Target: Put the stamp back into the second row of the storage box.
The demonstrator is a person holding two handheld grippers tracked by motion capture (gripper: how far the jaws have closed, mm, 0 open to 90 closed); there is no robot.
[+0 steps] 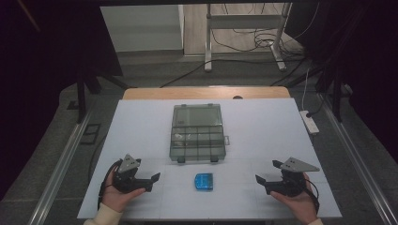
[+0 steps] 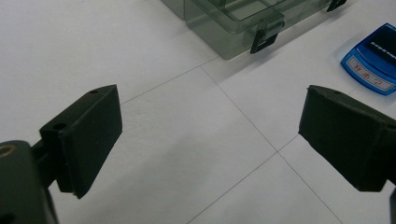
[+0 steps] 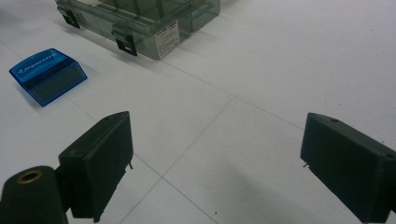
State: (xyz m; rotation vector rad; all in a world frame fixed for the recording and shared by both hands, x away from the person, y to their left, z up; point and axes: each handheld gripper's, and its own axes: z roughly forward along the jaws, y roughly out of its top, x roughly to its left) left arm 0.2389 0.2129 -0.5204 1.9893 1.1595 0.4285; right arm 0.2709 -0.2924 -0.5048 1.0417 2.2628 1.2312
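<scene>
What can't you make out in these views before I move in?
- Organizer box contents: too small in the high view; cut off by the top edge in both gripper views.
- Print on the blue case: too small to read in the left gripper view, partly cut off by the right edge.
- Box label: blurred in the right gripper view.
- Whether the box latches are fastened: unclear.

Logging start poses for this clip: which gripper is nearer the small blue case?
Left, by a modest margin. The left gripper sits to the left of the blue case, jaws open toward it; the right gripper sits somewhat farther off on the case's other side, also open.
</scene>
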